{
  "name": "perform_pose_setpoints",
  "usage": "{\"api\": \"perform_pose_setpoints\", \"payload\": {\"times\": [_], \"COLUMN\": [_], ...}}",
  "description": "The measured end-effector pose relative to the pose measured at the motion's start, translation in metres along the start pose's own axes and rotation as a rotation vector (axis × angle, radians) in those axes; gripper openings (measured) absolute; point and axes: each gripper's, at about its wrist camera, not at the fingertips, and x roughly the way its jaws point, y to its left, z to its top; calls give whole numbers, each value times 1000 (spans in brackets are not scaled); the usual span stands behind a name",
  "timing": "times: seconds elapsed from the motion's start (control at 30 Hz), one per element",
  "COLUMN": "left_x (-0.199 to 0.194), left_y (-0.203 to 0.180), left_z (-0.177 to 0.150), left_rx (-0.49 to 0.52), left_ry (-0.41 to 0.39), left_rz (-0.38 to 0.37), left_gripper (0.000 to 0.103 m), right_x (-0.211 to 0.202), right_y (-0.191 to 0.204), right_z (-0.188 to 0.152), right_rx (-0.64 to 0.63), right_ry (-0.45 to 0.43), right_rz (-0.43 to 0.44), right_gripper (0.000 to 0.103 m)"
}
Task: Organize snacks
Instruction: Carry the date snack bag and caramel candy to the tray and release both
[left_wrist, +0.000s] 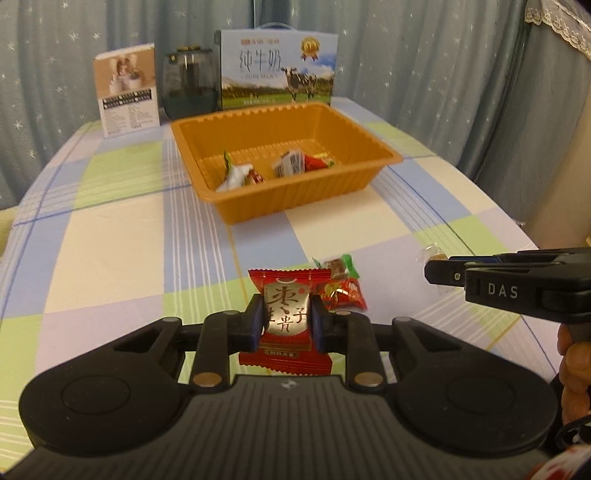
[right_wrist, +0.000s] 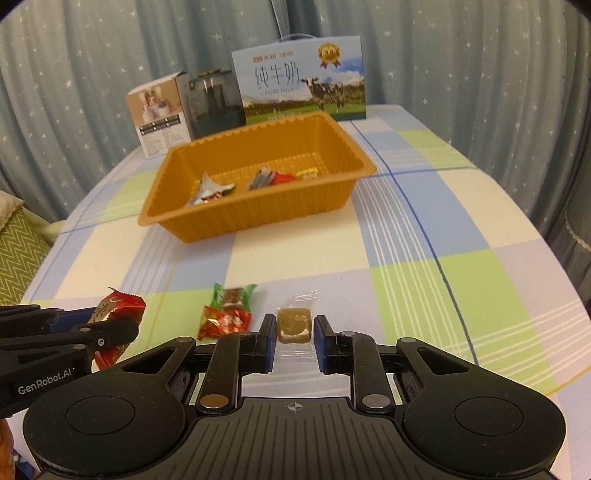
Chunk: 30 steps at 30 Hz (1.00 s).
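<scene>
My left gripper (left_wrist: 287, 318) is shut on a red jujube snack packet (left_wrist: 286, 295) near the table's front; it also shows in the right wrist view (right_wrist: 110, 314). My right gripper (right_wrist: 294, 334) has its fingers around a clear-wrapped brown candy (right_wrist: 293, 325) on the table, with small gaps on both sides. A red candy (right_wrist: 225, 321) and a green-wrapped candy (right_wrist: 232, 295) lie between the grippers. The orange tray (right_wrist: 207, 225) sits mid-table and holds several wrapped snacks (right_wrist: 212, 192).
A milk carton box (right_wrist: 303, 88), a dark glass jar (right_wrist: 214, 103) and a small beige box (right_wrist: 159, 110) stand behind the tray at the table's far edge. Curtains hang all around. A green cushion (right_wrist: 18, 251) lies left of the table.
</scene>
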Motion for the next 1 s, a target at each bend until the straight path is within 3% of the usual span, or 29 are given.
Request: {"api": "perform_pose_setpoints", "payload": {"times": [0.67, 1.0], "left_x": [-58, -44], "left_y": [-8, -1], "left_z": [46, 74], "left_rx": [-62, -82], "left_ry": [-89, -107], "left_rz": [5, -22], "left_gripper": [23, 23], "right_x": [-67, -47], "right_y": [10, 6], "right_z": [48, 78], "right_rx": [-34, -39], "right_ry": [-107, -114], "right_rz": [25, 50], "right_gripper": [22, 22]}}
